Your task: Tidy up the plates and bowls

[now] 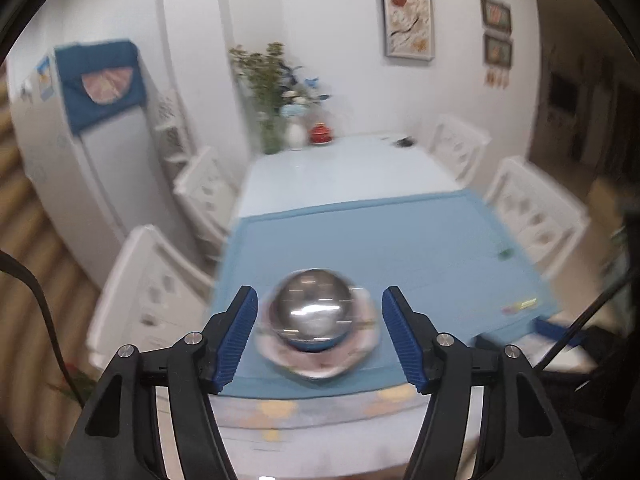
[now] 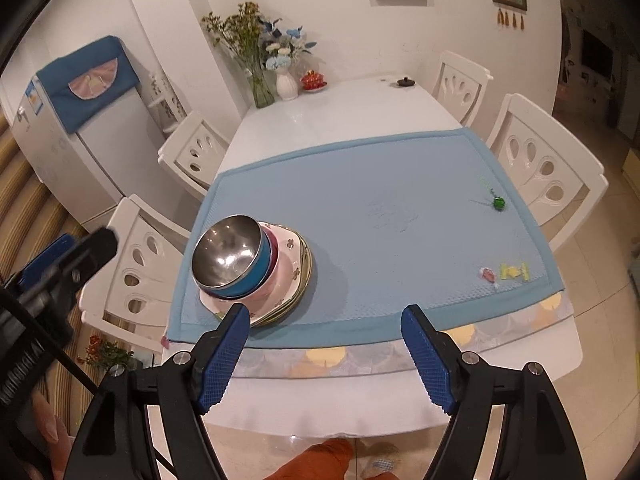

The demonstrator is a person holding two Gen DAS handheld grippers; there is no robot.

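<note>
Shiny steel bowl with blue outer wall (image 2: 227, 254) seen nested atop pink floral plates (image 2: 289, 264), near worktop's (image 2: 340, 120) front-left corner. Left claw (image 1: 319, 336) and right claw (image 2: 325, 354) held wide apart, empty. Stacking judged finished; any further move calls for withdrawal.

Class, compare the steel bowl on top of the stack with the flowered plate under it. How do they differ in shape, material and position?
The steel bowl is deep and round; the flowered plate is shallow with an angular rim. The steel bowl looks like shiny metal with a blue outside; the flowered plate is pale with a flower pattern. The steel bowl sits topmost, tilted; the flowered plate lies flat lower down. Both share one stack on the blue mat.
</note>
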